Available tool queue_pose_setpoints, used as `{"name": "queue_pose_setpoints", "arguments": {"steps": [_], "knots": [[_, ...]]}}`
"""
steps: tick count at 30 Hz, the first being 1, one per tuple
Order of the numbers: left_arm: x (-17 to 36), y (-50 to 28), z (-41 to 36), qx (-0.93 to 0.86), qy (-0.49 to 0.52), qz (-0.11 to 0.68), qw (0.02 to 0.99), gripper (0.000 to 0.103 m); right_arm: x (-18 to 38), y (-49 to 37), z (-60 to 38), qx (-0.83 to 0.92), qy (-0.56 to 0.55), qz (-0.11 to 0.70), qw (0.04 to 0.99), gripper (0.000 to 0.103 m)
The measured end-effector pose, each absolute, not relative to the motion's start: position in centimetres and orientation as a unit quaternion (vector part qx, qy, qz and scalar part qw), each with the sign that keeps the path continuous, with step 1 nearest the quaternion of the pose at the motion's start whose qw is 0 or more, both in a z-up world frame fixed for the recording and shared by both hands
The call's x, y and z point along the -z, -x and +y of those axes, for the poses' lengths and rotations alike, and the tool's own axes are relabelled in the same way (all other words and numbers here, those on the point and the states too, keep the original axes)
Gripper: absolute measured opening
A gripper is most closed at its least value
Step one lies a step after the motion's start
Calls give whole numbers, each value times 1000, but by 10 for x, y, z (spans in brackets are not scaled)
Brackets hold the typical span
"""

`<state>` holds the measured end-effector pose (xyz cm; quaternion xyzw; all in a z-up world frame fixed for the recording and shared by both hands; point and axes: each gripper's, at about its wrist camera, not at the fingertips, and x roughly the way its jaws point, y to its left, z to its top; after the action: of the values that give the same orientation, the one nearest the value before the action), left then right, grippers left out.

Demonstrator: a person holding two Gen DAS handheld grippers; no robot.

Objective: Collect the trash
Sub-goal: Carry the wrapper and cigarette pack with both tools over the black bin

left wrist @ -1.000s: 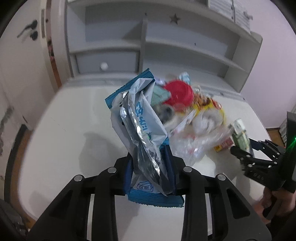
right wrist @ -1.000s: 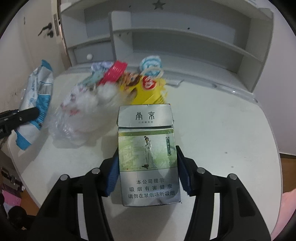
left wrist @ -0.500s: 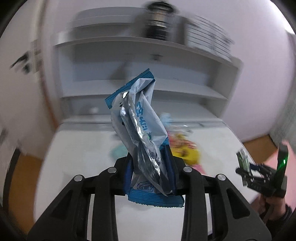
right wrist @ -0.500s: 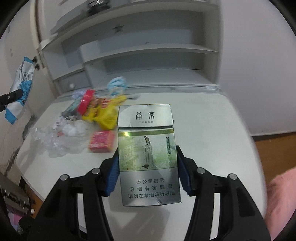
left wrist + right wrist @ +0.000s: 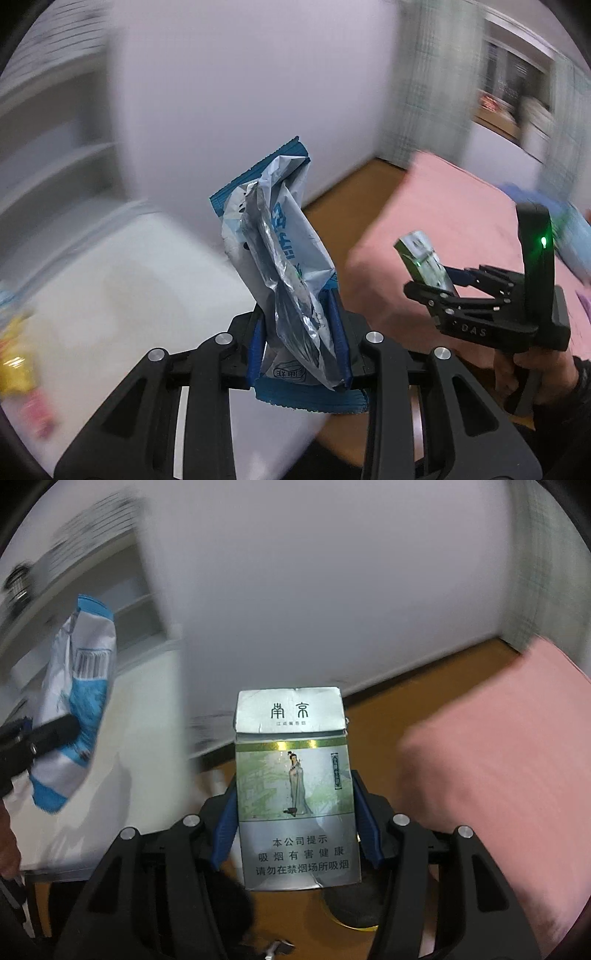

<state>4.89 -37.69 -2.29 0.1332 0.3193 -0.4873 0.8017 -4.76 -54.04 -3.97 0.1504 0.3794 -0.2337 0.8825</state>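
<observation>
Blurred white wall (image 5: 332, 572) fills most of both views, with wooden floor (image 5: 424, 686) at its foot and a pink bed (image 5: 498, 757) to the right. On my left claw (image 5: 299, 339) the blue pads are pressed against the lower part of a crumpled blue and silver wrapper (image 5: 280, 258), which stands up between them with its torn top edge far from the camera. My right claw (image 5: 295, 819) is pinching a silver and green cigarette pack (image 5: 295, 786) by its sides; the pack stands upright and its face with the printed figure is toward the lens.

From the left view I see the right claw off to the right, held up over the bed with the pack in its grip and a green light on its body. From the right view the wrapper hangs at the left, over the white table (image 5: 129, 738).

Far left on the table I make out a smeared yellow and red heap of trash (image 5: 18, 362). Pale shelves (image 5: 44, 147) stand beyond the table, too blurred to read.
</observation>
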Motion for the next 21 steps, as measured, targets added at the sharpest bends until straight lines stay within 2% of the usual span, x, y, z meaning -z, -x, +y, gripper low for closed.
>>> {"name": "queue_pose_setpoints", "arguments": {"steps": [6, 11, 17, 21], "knots": [[86, -17, -472, 547, -167, 340, 747, 31, 93, 122, -607, 311, -196, 381, 848, 55], [170, -10, -533, 543, -198, 382, 721, 31, 161, 141, -639, 319, -232, 407, 824, 55], [274, -11, -566, 524, -228, 441, 692, 31, 255, 138, -659, 292, -258, 458, 799, 55], [320, -7, -572, 521, -244, 461, 676, 31, 317, 139, -669, 277, -279, 483, 782, 55]]}}
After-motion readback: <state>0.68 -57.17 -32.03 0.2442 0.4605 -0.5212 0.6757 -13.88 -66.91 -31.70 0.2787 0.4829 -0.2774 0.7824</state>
